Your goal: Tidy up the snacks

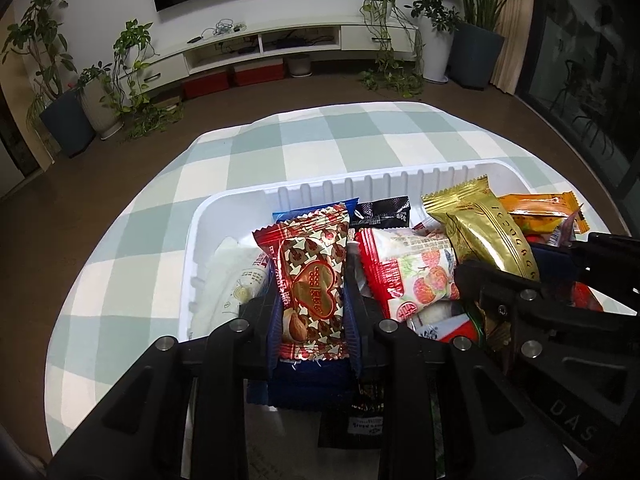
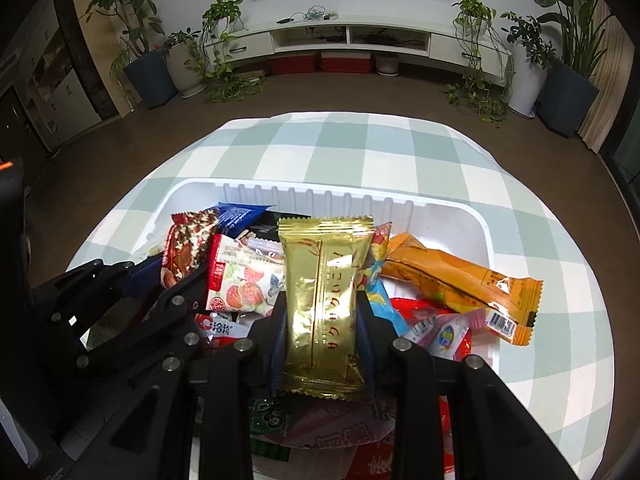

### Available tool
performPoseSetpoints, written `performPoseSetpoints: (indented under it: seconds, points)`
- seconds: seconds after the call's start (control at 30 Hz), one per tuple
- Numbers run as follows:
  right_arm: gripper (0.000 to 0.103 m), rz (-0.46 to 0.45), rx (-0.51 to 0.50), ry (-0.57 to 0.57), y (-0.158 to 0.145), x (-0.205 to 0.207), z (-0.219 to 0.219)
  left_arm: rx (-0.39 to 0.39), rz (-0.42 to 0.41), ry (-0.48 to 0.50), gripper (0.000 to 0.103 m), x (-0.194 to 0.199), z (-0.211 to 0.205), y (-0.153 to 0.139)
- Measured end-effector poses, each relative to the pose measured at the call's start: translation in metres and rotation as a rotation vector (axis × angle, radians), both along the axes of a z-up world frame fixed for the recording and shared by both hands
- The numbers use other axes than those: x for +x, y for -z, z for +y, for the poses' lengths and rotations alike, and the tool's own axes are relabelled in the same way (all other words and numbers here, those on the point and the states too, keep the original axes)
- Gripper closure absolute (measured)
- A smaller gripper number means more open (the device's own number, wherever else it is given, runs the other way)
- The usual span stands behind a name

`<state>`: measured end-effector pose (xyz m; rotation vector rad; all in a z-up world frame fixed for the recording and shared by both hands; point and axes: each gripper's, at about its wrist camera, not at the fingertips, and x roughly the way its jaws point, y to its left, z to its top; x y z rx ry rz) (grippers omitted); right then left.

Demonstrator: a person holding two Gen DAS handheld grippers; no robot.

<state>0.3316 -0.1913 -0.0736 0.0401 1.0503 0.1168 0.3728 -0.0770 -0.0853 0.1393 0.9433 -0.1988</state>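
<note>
A white ribbed tray (image 1: pixel 400 178) (image 2: pixel 440 210) full of wrapped snacks sits on a checked tablecloth. My left gripper (image 1: pixel 314 300) is shut on a red and white heart-print packet (image 1: pixel 314 280), held upright over the tray's left part. My right gripper (image 2: pixel 322 320) is shut on a gold packet (image 2: pixel 322 300), held upright over the tray's middle. Each gripper shows in the other's view: the right gripper (image 1: pixel 520 276) with the gold packet (image 1: pixel 476 228), the left gripper (image 2: pixel 160 280) with the heart-print packet (image 2: pixel 186 248). A strawberry-print packet (image 1: pixel 416 276) (image 2: pixel 244 284) lies between them.
An orange packet (image 2: pixel 460 284) (image 1: pixel 540 210), a black packet (image 1: pixel 380 210), a blue packet (image 2: pixel 240 212) and several red and pink ones lie in the tray. The round table (image 2: pixel 540 240) is covered in green-white check. Beyond it are floor, a TV cabinet (image 2: pixel 352 40) and potted plants.
</note>
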Motion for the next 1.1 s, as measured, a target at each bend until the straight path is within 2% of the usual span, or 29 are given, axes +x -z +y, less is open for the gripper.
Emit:
performPoseSetpoints:
  seconds: [0.2,0.33,0.5,0.63,0.73,0.83,0.93,1.03,1.07,1.1]
  points:
    - [0.072,-0.006,-0.010,0.006,0.009,0.003,0.000,-0.015,-0.019,-0.017,0.079,0.000,0.000,0.003]
    - [0.072,-0.024,-0.005,0.010,0.014,0.003,-0.002,0.006,-0.048,-0.024,0.079,-0.004,-0.003,0.004]
    - [0.072,-0.039,-0.008,0.007,0.010,0.001,-0.003,-0.002,-0.055,-0.034,0.077,-0.006,-0.001,0.000]
    - [0.067,-0.062,-0.010,0.030,0.002,-0.003,-0.006,-0.022,-0.059,-0.045,0.073,-0.009,0.002,-0.006]
    - [0.062,-0.085,-0.016,0.036,-0.008,-0.006,-0.009,-0.022,-0.079,-0.056,0.064,-0.015,0.005,-0.014]
    - [0.054,-0.104,-0.023,0.044,-0.016,-0.009,-0.012,-0.026,-0.096,-0.055,0.061,-0.023,0.006,-0.023]
    - [0.051,-0.116,-0.014,0.063,-0.024,-0.015,-0.015,-0.012,-0.129,-0.072,0.050,-0.034,0.009,-0.033]
    - [0.048,-0.145,-0.009,0.072,-0.035,-0.024,-0.018,-0.033,-0.150,-0.095,0.035,-0.045,0.016,-0.046]
    - [0.044,-0.158,-0.002,0.077,-0.040,-0.028,-0.019,-0.039,-0.164,-0.097,0.028,-0.051,0.017,-0.052]
    - [0.034,-0.178,0.013,0.086,-0.047,-0.033,-0.022,-0.049,-0.188,-0.089,0.018,-0.058,0.018,-0.059]
